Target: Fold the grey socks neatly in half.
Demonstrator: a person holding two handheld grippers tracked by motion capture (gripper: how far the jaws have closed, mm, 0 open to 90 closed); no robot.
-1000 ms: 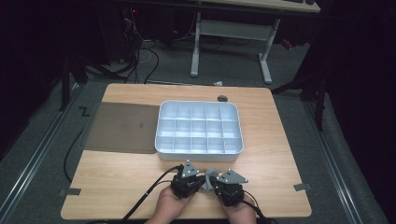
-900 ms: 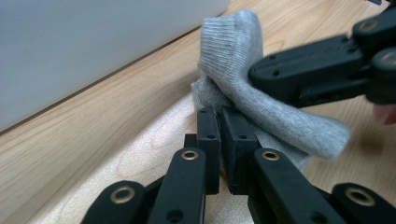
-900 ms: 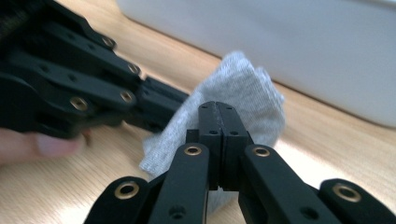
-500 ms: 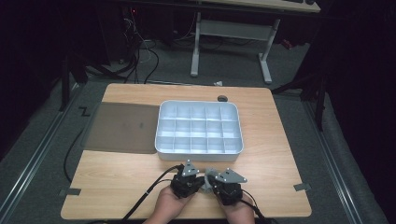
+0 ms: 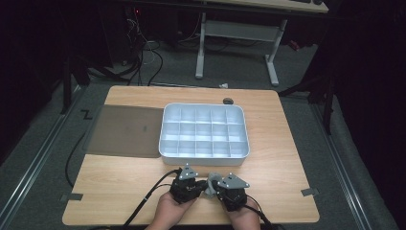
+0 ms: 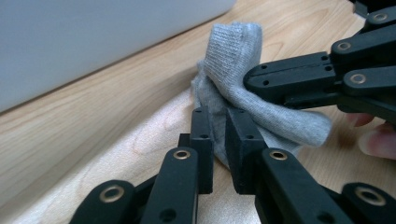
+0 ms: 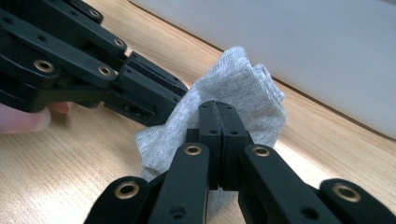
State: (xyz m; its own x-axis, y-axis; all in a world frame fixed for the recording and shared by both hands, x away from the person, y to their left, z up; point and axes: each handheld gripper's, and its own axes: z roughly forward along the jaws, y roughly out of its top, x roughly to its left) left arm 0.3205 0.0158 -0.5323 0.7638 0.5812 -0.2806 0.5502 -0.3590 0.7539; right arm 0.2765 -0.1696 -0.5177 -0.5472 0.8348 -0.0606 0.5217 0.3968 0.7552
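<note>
A small grey knit cloth lies bunched on the wooden table near its front edge, just in front of the white tray. My left gripper is shut on the cloth's lower fold. In the same view the right gripper's fingers come in from the right and pinch the cloth higher up. My right gripper is shut on the cloth, and the left gripper's fingers reach in from the upper left. In the high view the left gripper and the right gripper sit side by side, held by two hands.
A white compartment tray with several empty cells stands mid-table, right behind the grippers. A dark mat lies to its left. A small dark object sits at the table's far edge. Cables trail from both grippers over the front edge.
</note>
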